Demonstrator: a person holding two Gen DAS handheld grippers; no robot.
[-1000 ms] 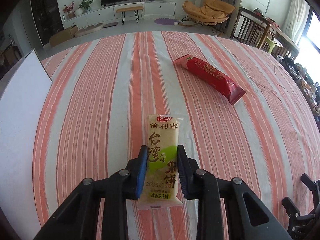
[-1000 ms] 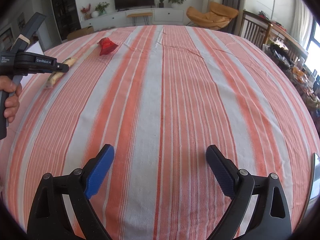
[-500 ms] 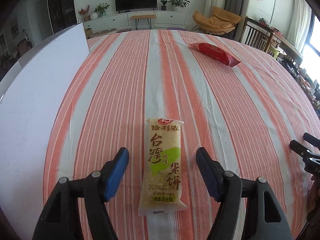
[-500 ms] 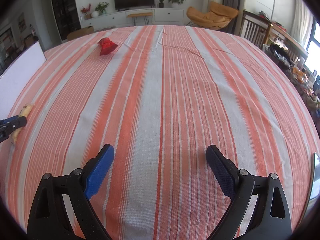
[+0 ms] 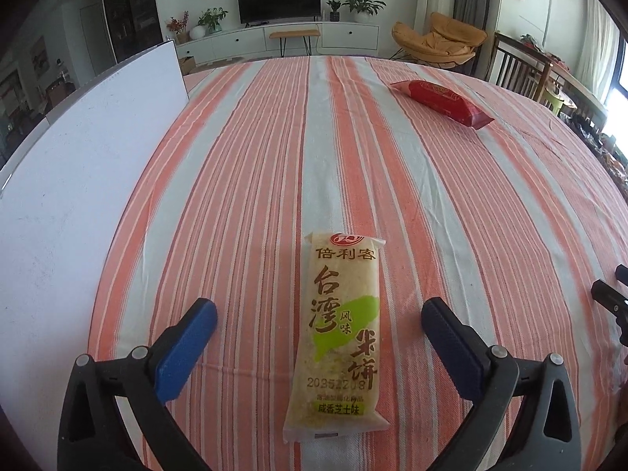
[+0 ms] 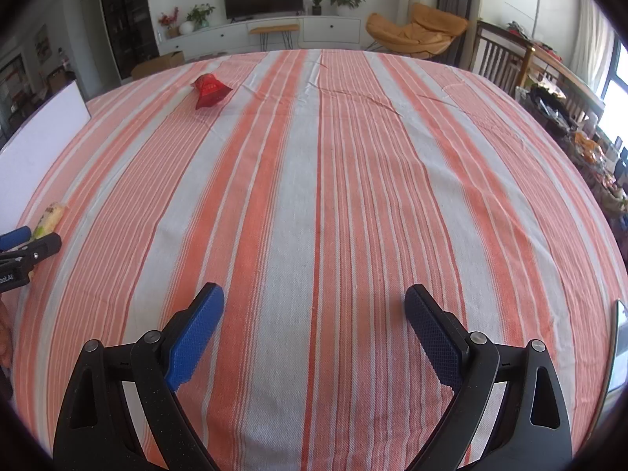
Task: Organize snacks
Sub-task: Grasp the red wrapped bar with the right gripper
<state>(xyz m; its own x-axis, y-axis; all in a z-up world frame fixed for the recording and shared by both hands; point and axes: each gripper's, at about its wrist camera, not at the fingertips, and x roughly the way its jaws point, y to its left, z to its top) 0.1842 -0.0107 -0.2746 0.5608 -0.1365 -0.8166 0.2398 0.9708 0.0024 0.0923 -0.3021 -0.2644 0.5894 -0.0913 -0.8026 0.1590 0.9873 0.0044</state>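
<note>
The left tongs point(image 5: 318, 325) are opening, their blue pads spread wide on either side of the yellow pack point(image 5: 340, 335), which lies flat on the striped cloth point(image 5: 251, 180) between them. Neither pad touches it; there is bare cloth on both sides of the wrapper. The pack lies lengthwise along the line the tongs point, its printed face up, its near end reaching back towards the base of the tongs and its far end past the pad tips.

Far ahead of the left tongs and off to their right lies the red pack point(image 5: 441, 104), slanted on the cloth and well apart from the yellow one. To the left of the left tongs, a white board point(image 5: 78, 165) runs along the cloth's edge. At the right rim of the left view, part of the right tongs shows as a black tip.

The right tongs point(image 6: 314, 316) are also spread wide, with only cloth between their pads. From them, the red pack point(image 6: 210, 90) sits far ahead and to the left. At the left edge of the right view the left tongs point(image 6: 23, 247) appear as a black arm and a blue pad, with one end of the yellow pack point(image 6: 49, 216) just beyond them, near the white board point(image 6: 35, 145).
</note>
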